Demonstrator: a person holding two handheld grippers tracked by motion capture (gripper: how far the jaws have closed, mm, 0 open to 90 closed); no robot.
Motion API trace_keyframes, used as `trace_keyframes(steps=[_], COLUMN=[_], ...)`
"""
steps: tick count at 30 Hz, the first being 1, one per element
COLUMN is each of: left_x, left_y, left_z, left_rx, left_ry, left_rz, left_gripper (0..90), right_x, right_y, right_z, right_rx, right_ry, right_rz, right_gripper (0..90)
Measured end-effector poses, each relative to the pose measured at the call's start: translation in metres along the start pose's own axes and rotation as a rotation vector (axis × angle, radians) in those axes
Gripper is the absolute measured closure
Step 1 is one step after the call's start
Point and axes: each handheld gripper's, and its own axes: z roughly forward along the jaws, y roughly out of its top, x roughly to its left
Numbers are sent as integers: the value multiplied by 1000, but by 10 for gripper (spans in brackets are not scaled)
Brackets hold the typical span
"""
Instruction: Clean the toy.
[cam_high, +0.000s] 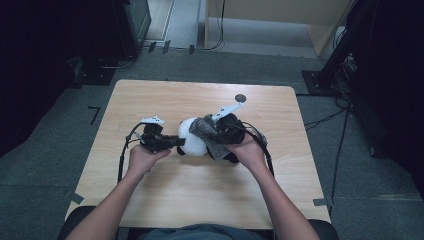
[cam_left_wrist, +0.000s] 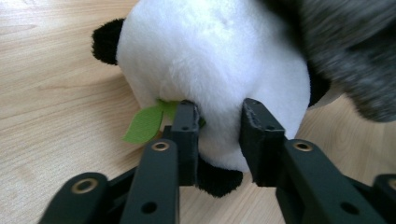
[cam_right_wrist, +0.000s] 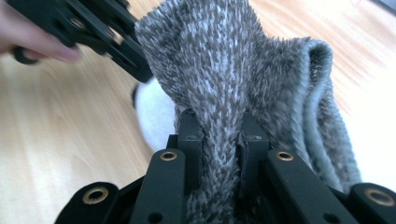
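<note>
Grey fuzzy knitted sock (cam_right_wrist: 233, 74), pinched in the right claw (cam_right_wrist: 219, 140), only partly covers the white plush panda (cam_left_wrist: 210, 70); the left claw (cam_left_wrist: 219, 135) grips the panda's body; pulling on remains.

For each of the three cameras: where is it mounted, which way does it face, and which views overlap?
High view: above the person's side, facing forward and down on the table; both forearms, left gripper, right gripper.
Left gripper view: rides the left gripper, facing the plush panda; its fingers pinch it.
Right gripper view: rides the right gripper, facing the grey fuzzy cloth.
All three show the panda and the cloth.
</note>
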Motion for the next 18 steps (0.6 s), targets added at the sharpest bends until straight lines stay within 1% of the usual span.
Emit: trace_keyframes(steps=[1, 2, 3, 5, 6, 7, 8, 9, 11, 12, 13, 16, 18], left_x=[0, 1, 3, 5, 7, 8, 8, 7, 2, 0, -1, -1, -1], left_y=[0, -1, -1, -1, -1, 0, 1, 3, 5, 6, 7, 9, 9], left_z=[1, 1, 3, 5, 8, 11, 14, 17, 22, 25, 26, 33, 36], left_rx=[1, 2, 6, 7, 8, 17, 31, 43, 57, 52, 48, 43, 44], left_ry=[-1, -4, -17, -24, -30, -35, -41, -37, -22, -9, -6, 0, 9], left_rz=[-6, -5, -10, -23, -36, -44, -39, -24, 15, 30, 36, 42, 54], left_gripper=[655, 629, 593, 486, 445, 377, 330, 264, 193, 169, 151, 102, 95], right_x=[-1, -2, -2, -3, -4, -5, -6, -7, -9, -9, -10, -12, -13], right_y=[-1, -1, -1, -1, -1, -2, -3, -3, -4, -4, -4, -5, -5], right_z=[4, 6, 7, 10, 10, 11, 12, 13, 15, 15, 15, 16, 17], right_rx=[12, 12, 16, 19, 21, 22, 25, 28, 28, 27, 27, 21, 20], right_ry=[1, 7, 8, 13, 15, 23, 32, 43, 64, 66, 68, 76, 81], right_rz=[-1, -4, -1, -4, -4, 1, 7, 14, 22, 19, 17, 20, 26], right_gripper=[767, 769, 770, 773, 774, 776, 777, 778, 779, 779, 779, 780, 780])
